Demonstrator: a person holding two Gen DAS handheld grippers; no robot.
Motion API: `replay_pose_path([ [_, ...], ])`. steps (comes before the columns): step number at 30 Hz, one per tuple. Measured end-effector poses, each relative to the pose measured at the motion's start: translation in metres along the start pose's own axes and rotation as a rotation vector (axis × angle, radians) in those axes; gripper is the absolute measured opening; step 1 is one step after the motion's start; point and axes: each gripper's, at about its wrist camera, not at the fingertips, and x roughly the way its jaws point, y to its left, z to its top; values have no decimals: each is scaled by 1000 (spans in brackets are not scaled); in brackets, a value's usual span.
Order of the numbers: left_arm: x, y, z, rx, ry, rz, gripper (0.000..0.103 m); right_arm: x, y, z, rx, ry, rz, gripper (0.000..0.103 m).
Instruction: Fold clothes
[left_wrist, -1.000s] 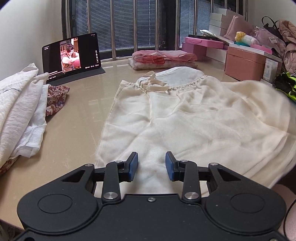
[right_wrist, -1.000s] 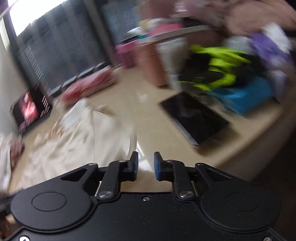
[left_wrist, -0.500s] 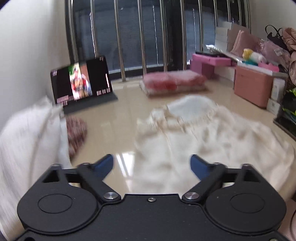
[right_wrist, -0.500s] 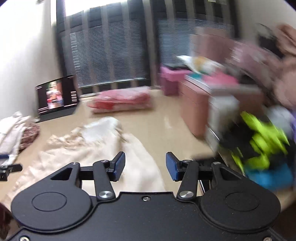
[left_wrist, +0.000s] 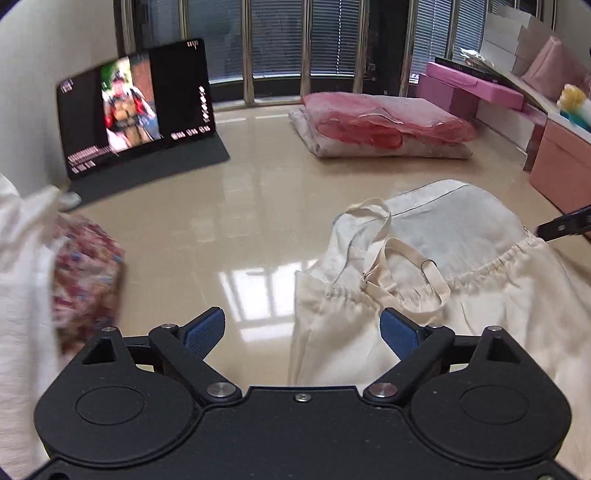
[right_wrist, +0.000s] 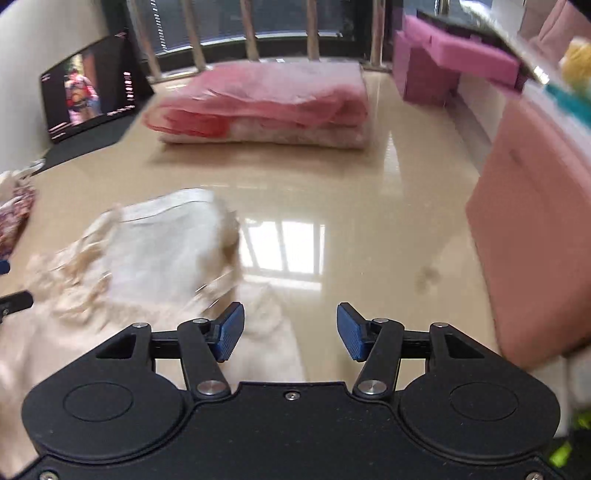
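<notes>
A cream strappy dress lies flat on the glossy beige table, bodice and straps towards the window. My left gripper hovers over the dress's left edge near the waist gathers. Its jaws stand wide and are closing a little, pressing on nothing. In the right wrist view the dress is blurred at lower left. My right gripper hangs over its right edge and bare table, jaws opening with nothing gripped. The right gripper's tip shows at the left wrist view's right edge.
A tablet playing video stands at the back left. A folded pink garment lies near the window. White and floral clothes are piled on the left. Pink boxes line the right side.
Both grippers moved forward along the dress towards its bodice and their jaws spread apart. The right wrist view swung from the clutter on the right to the table.
</notes>
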Motion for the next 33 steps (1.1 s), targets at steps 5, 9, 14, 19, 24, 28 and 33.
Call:
replay_pose_path([
  [5, 10, 2, -4, -1, -2, -67, 62, 21, 4, 1, -43, 13, 70, 52],
  [9, 13, 6, 4, -55, 14, -124, 7, 20, 22, 3, -130, 39, 110, 10],
  [14, -3, 21, 15, -79, -54, -70, 4, 0, 19, 9, -100, -68, 10, 7],
  [19, -2, 41, 13, -142, -39, 25, 6, -16, 2, 4, -57, -153, -138, 9],
  [24, -12, 43, 8, -198, -90, 63, 46, -19, -7, -8, 27, -193, -126, 44],
  [28, -40, 32, -1, -143, -168, 4, 49, -60, -4, -27, 35, -281, -74, 53],
  [33, -46, -1, -25, 69, -132, -84, 48, -87, 21, -73, -105, -215, -45, 53],
])
